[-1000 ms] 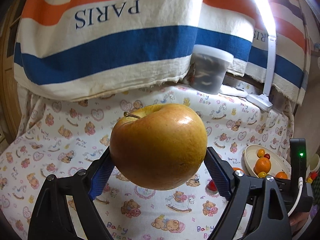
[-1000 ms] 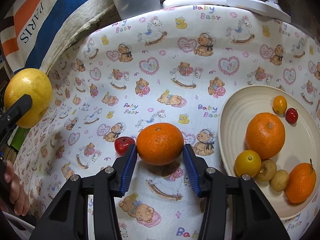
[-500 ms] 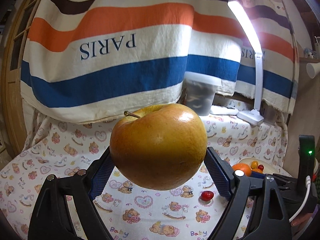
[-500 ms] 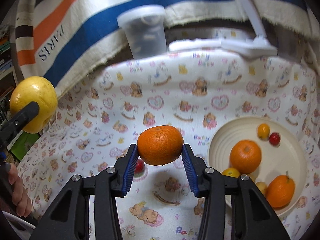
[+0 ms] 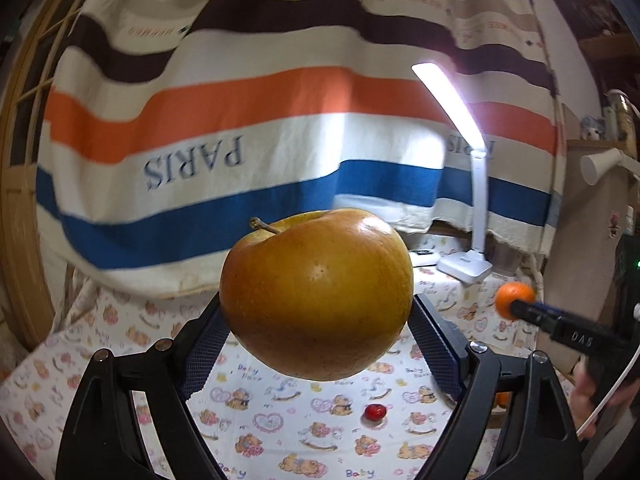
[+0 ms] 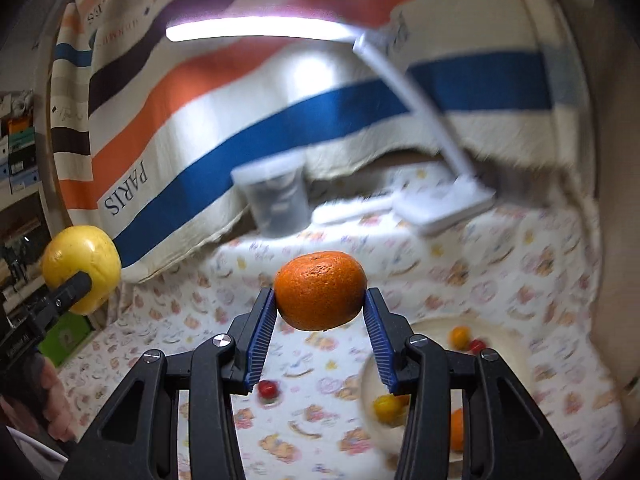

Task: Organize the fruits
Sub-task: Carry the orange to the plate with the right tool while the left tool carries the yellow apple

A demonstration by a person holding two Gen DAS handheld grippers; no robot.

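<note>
- The left gripper (image 5: 316, 320) is clamped on a large yellow-brown apple (image 5: 316, 296); both blue pads press its sides, and the apple hangs clear above the teddy-bear cloth (image 5: 280, 432), stem tilted up and to the left.
- From the right wrist view the same apple shows at the left edge as a yellow ball, with 1 black finger of the left gripper across its lower side.
- The right gripper (image 6: 320, 312) is clamped on an orange (image 6: 320, 290); its 2 ribbed blue pads touch the fruit left and right, and the orange is off the cloth, in the air.
- In the left wrist view the orange appears at the right, gripped at the end of a black finger.
- A small red fruit (image 5: 375, 413) lies alone on the cloth below the apple.
- A cream plate (image 6: 516, 344) sits on the cloth at the right, holding several small yellow, red and orange fruits; blur hides their exact number.
- A lit white desk lamp (image 5: 466, 268) stands on the cloth at the back, beside a clear tub (image 6: 276, 200).
- A striped "PARIS" cloth (image 5: 192, 160) hangs behind everything.
- A hand (image 6: 52, 404) grips the left tool's handle at the lower left.
</note>
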